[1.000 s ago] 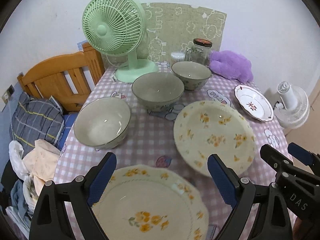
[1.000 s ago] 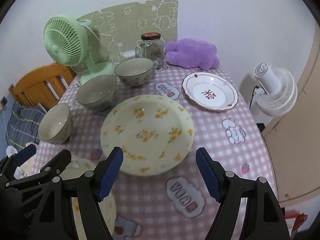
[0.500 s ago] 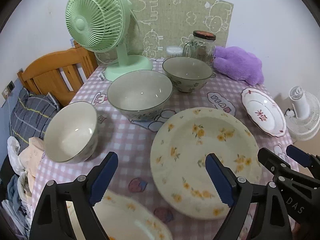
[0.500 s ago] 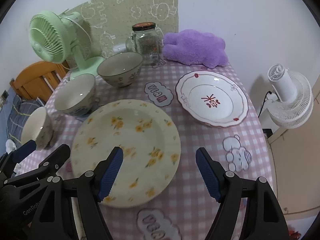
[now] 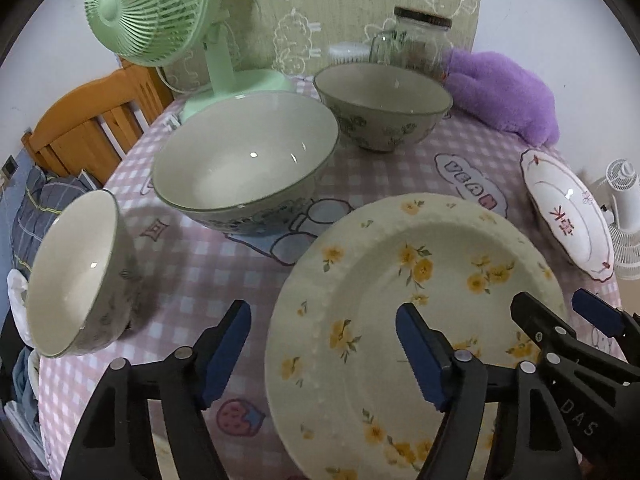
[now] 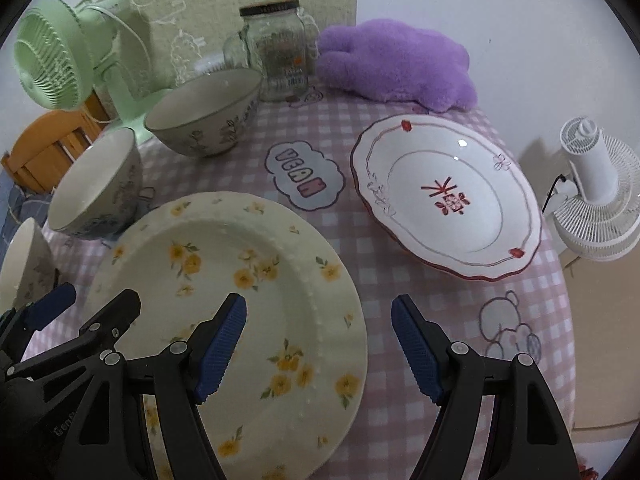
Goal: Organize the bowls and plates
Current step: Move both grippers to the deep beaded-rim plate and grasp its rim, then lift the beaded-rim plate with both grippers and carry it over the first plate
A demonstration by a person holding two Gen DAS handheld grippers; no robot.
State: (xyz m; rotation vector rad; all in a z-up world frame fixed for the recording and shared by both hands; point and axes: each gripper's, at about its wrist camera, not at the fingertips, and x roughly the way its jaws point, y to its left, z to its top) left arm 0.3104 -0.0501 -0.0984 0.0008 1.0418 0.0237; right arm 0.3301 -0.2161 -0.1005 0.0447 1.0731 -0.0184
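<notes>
A cream plate with yellow flowers [image 5: 420, 300] [image 6: 240, 280] lies on the pink checked tablecloth [image 5: 200, 264]. My left gripper [image 5: 324, 344] is open and empty over its left rim. My right gripper [image 6: 318, 340] is open and empty over its right rim. Three bowls stand beyond: a near left one [image 5: 76, 276], a large middle one [image 5: 244, 160] [image 6: 96, 188] and a far one [image 5: 380, 104] [image 6: 204, 112]. A white plate with red trim [image 6: 444, 196] [image 5: 568, 216] lies at the right.
A green fan [image 5: 160, 12] [image 6: 52, 56], a glass jar [image 6: 280, 48] and a purple plush [image 6: 396, 64] stand at the table's back. A wooden chair [image 5: 92, 124] is at the left. A white fan [image 6: 600, 192] stands beyond the right edge.
Both grippers have moved forward and lower over the table. The flowered plate and bowls are nearer; a second flowered plate near the front edge has left the view. Both grippers stay open.
</notes>
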